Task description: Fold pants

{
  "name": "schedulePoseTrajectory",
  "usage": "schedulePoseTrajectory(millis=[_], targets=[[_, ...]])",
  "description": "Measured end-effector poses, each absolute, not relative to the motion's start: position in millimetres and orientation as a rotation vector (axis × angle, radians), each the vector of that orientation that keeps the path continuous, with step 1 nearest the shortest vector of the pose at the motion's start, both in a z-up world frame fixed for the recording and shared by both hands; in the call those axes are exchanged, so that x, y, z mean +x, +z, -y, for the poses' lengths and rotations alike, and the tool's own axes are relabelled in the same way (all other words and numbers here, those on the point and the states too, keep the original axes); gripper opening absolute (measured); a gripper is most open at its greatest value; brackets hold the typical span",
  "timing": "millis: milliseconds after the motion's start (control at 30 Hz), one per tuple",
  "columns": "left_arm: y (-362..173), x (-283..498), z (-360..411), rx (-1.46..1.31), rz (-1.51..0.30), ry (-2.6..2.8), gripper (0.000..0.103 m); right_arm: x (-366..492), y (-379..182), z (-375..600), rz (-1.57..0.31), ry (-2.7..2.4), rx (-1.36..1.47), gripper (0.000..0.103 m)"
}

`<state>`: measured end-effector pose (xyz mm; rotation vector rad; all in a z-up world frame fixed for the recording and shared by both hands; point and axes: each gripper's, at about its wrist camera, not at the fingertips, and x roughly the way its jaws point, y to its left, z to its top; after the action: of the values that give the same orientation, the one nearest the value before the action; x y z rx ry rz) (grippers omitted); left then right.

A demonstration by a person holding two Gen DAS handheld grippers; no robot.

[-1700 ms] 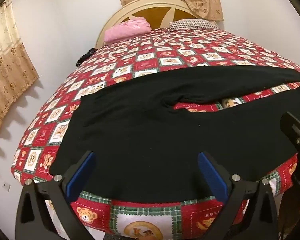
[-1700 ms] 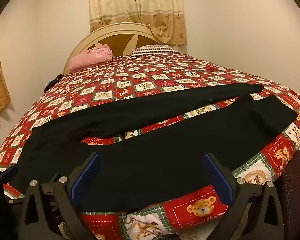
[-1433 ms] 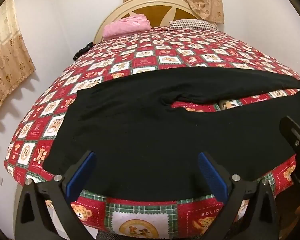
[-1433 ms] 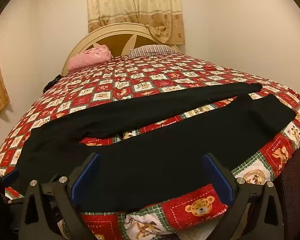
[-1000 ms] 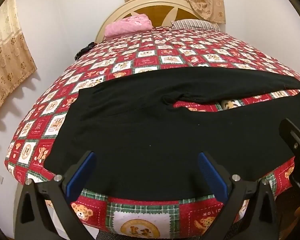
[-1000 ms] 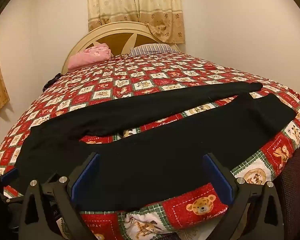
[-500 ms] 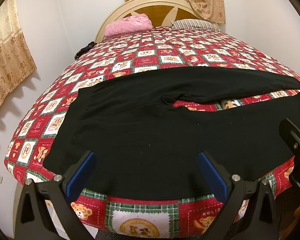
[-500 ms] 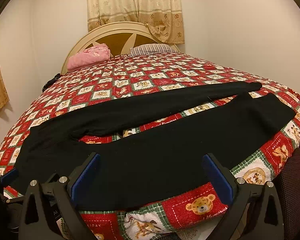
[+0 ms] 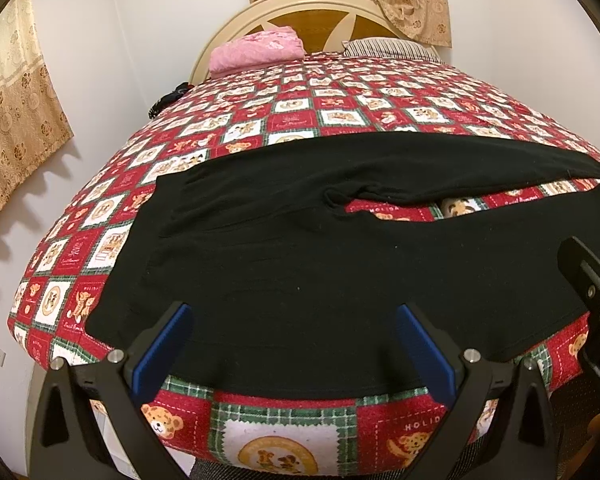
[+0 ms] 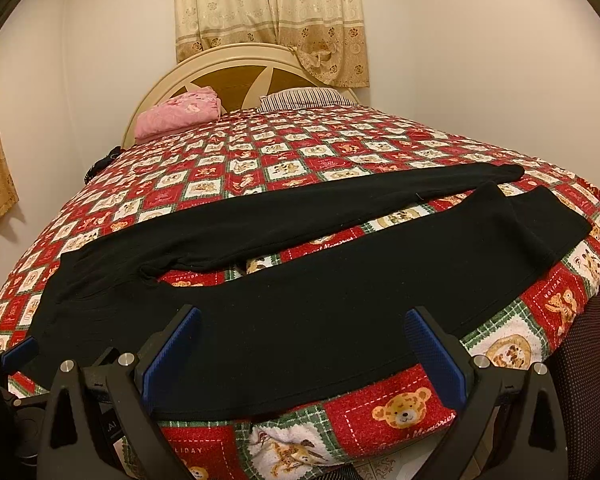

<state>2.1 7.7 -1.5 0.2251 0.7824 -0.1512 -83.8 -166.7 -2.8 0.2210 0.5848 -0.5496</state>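
A pair of black pants (image 9: 300, 264) lies spread flat across the near part of a bed (image 9: 340, 92), on a red, green and white patchwork bedspread (image 10: 284, 148) printed with teddy bears. The waistband end sits toward the left side of the bed, and the two legs run out to the right, parted in a narrow V so that a strip of bedspread shows between them. The far leg reaches nearly to the right edge of the bed; the near leg runs along the front edge, its hem close to the front right corner. The left gripper (image 9: 294, 350) hovers just off the front edge of the bed, over the seat of the pants, its blue-padded jaws spread wide with nothing between them. The right gripper (image 10: 302, 354) hovers just off the same edge, farther right, over the near leg, its jaws likewise wide apart and empty. Neither gripper touches the fabric. At the head of the bed a pink folded cloth (image 9: 256, 50) and a striped pillow (image 10: 306, 98) rest against a cream, rounded headboard (image 10: 228, 64). Beige patterned curtains (image 10: 268, 8) hang on the wall behind it.
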Motion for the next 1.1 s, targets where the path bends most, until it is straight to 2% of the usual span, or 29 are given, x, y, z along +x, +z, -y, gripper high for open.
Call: schedulePoseTrajectory(millis=[1100], targets=[[-4.4,1.5,-5.8,0.220,-0.792,-0.157,0.103,-83.5,-6.9,166.1,-0.595,-0.552,0.226,0.102]])
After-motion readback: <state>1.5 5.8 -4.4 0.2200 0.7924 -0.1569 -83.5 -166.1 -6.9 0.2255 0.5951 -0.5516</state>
